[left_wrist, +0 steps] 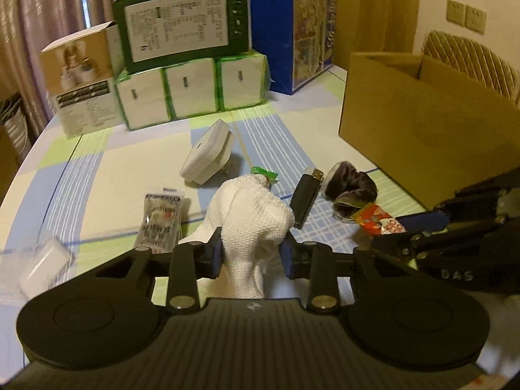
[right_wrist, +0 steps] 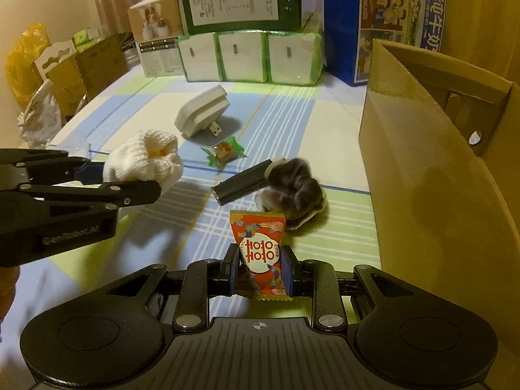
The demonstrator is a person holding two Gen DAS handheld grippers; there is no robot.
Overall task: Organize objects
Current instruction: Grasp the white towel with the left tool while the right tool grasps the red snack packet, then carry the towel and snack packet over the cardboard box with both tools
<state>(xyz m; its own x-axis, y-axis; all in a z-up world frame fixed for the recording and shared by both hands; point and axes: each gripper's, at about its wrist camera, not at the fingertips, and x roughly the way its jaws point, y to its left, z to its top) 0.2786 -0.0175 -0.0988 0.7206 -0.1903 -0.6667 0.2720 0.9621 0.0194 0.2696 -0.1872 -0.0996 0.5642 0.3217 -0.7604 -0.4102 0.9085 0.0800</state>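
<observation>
**Materials and finishes on the table**

White sock: coarse knitted cloth, matt. Orange snack packet: glossy printed foil. Green candy wrapper: shiny film. Plug adapter: smooth white plastic, metal prongs. Black stick: satin plastic. Dark scrunchie: velvety cloth. Cardboard box: matt brown. Tablecloth: smooth, faintly sheened. Gripper bodies: matt black plastic.

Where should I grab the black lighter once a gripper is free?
Grip the black lighter across its narrow body near the middle, coming from above with fingers either side. It lies flat on the table; its far end touches the dark scrunchie, so favour the bare near half.
</observation>
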